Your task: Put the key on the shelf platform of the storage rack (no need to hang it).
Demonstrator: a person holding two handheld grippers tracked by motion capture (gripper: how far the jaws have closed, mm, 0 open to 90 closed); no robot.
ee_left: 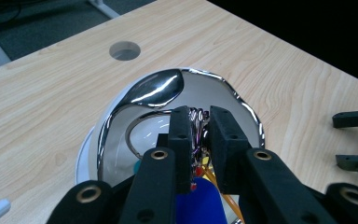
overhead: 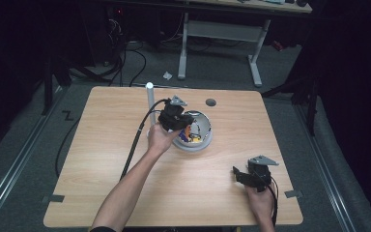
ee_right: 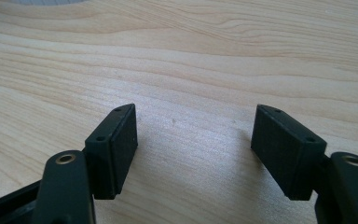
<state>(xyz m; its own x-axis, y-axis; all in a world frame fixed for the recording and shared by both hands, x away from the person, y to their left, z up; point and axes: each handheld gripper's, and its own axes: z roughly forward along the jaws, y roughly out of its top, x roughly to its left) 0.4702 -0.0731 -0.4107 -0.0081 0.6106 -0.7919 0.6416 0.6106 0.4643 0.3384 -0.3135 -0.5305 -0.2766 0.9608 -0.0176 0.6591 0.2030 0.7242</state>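
Reaching down into the shiny metal bowl (ee_left: 168, 88), the left gripper (ee_left: 199, 140) has its jaws drawn almost together, with a thin sliver of something glittery and wiry pinched or at least sitting in the narrow slot between the pads; just what it is I cannot tell. Below the jaws lie small coloured bits (ee_left: 200, 170), red and yellow, beside a blue piece (ee_left: 200, 200) and an orange strand. In the high view the bowl (overhead: 204, 126) stands a little behind the middle of the wooden table (overhead: 125, 193), on a pale ring-shaped base (overhead: 193, 146), with the left gripper (overhead: 182, 121) leaning over its near left rim.

The grip looks slight, so I judge that a quick lift could let the bits slip back. The bowl also looks light and rounded, so a jaw that catches its rim could tip it or push it off the base. The white post (overhead: 150, 104) stands just beside the left hand (overhead: 160, 138), and a swing to the left could knock it.

The right gripper (ee_right: 193, 149) rests low over bare wood with its jaws wide apart and nothing between them; in the high view it (overhead: 244, 178) sits near the front right edge, well apart from the bowl. Open tabletop lies between the two grippers and along the left side, while a small round hole (overhead: 210, 102) lies behind the bowl.
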